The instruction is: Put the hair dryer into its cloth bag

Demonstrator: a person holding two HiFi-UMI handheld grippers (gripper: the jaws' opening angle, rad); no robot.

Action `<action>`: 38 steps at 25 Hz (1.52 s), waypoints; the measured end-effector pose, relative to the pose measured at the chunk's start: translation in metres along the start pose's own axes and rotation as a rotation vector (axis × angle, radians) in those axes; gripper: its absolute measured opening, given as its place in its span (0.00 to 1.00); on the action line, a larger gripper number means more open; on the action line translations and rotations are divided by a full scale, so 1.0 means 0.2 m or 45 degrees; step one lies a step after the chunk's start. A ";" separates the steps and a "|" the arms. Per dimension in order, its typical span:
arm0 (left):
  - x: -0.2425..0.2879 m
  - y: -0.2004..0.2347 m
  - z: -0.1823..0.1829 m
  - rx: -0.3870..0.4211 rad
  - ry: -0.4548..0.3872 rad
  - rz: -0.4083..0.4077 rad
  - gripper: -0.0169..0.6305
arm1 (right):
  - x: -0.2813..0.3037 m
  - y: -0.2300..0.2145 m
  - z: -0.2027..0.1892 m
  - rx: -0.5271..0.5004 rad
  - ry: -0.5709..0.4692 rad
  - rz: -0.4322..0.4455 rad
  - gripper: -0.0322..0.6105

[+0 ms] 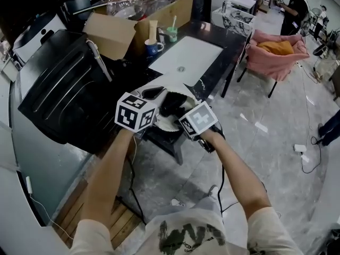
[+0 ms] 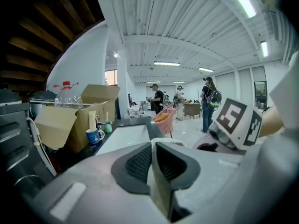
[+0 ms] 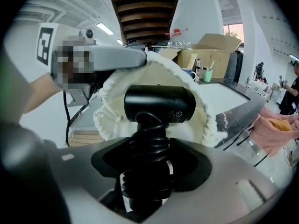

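Observation:
The cream cloth bag [image 3: 154, 73] hangs open in the air over the table's near edge. My left gripper [image 2: 154, 164] is shut on the bag's rim [image 2: 158, 171], holding its top edge up. A black hair dryer [image 3: 159, 105], with its cord wound round the handle, points its head at the bag's mouth. My right gripper [image 3: 147, 171] is shut on the wrapped handle. In the head view the left gripper [image 1: 151, 95] and the right gripper [image 1: 183, 116] stand close together, with the hair dryer [image 1: 171, 104] and the bag [image 1: 164, 124] between them.
A black table [image 1: 223, 41] carries a white board [image 1: 186, 57], a blue mug [image 1: 153, 47] and an open cardboard box [image 1: 149, 9]. A large black case [image 1: 69, 89] leans at the left. A pink chair [image 1: 276, 54] stands at the right. People stand far back.

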State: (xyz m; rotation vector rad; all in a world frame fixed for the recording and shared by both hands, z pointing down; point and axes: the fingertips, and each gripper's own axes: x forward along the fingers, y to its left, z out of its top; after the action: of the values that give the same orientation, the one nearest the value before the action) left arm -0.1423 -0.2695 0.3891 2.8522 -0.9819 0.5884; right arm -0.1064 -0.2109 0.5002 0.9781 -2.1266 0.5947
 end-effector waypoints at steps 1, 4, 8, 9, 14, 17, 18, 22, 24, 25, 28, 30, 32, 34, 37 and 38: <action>0.00 -0.01 0.00 -0.003 -0.005 -0.006 0.08 | 0.01 0.01 0.02 0.011 -0.007 0.014 0.46; -0.01 -0.04 0.00 0.000 -0.015 -0.023 0.08 | 0.06 0.01 0.06 0.060 -0.012 0.046 0.45; -0.01 -0.07 0.01 0.004 -0.027 -0.041 0.08 | 0.12 -0.01 0.10 0.112 -0.011 0.069 0.46; -0.01 -0.08 0.02 0.003 -0.030 -0.046 0.08 | 0.13 -0.01 0.11 0.121 -0.013 0.072 0.46; 0.00 -0.10 0.01 -0.031 -0.039 -0.087 0.08 | 0.20 -0.02 0.14 0.181 -0.027 0.097 0.46; 0.00 -0.12 0.00 -0.043 -0.044 -0.111 0.08 | 0.24 -0.02 0.16 0.225 -0.034 0.118 0.46; 0.00 -0.12 0.01 -0.046 -0.047 -0.119 0.08 | 0.25 -0.02 0.16 0.244 -0.039 0.127 0.46; 0.00 -0.12 0.01 -0.074 -0.059 -0.128 0.08 | 0.29 -0.03 0.19 0.322 -0.068 0.163 0.45; -0.01 -0.11 0.00 -0.096 -0.064 -0.133 0.08 | 0.29 -0.03 0.21 0.356 -0.085 0.180 0.46; -0.02 -0.11 0.00 -0.104 -0.067 -0.136 0.08 | 0.30 -0.03 0.22 0.379 -0.096 0.193 0.46; -0.03 -0.11 0.00 -0.124 -0.082 -0.152 0.08 | 0.30 -0.04 0.25 0.458 -0.136 0.236 0.46; -0.04 -0.13 -0.01 -0.138 -0.090 -0.177 0.08 | 0.30 -0.05 0.27 0.523 -0.170 0.269 0.46; -0.05 -0.15 -0.01 -0.146 -0.090 -0.201 0.08 | 0.29 -0.05 0.30 0.612 -0.213 0.317 0.46; -0.05 -0.17 -0.02 -0.153 -0.086 -0.213 0.08 | 0.28 -0.06 0.32 0.697 -0.253 0.360 0.45; -0.06 -0.17 -0.03 -0.157 -0.089 -0.212 0.08 | 0.28 -0.07 0.35 0.803 -0.295 0.404 0.45; -0.07 -0.17 -0.03 -0.153 -0.093 -0.210 0.08 | 0.29 -0.08 0.36 0.845 -0.309 0.418 0.45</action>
State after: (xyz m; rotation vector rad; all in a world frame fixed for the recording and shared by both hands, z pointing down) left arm -0.1338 -0.2325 0.3920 2.8281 -0.7531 0.3991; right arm -0.1495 -0.2931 0.4996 1.0837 -2.3729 1.4765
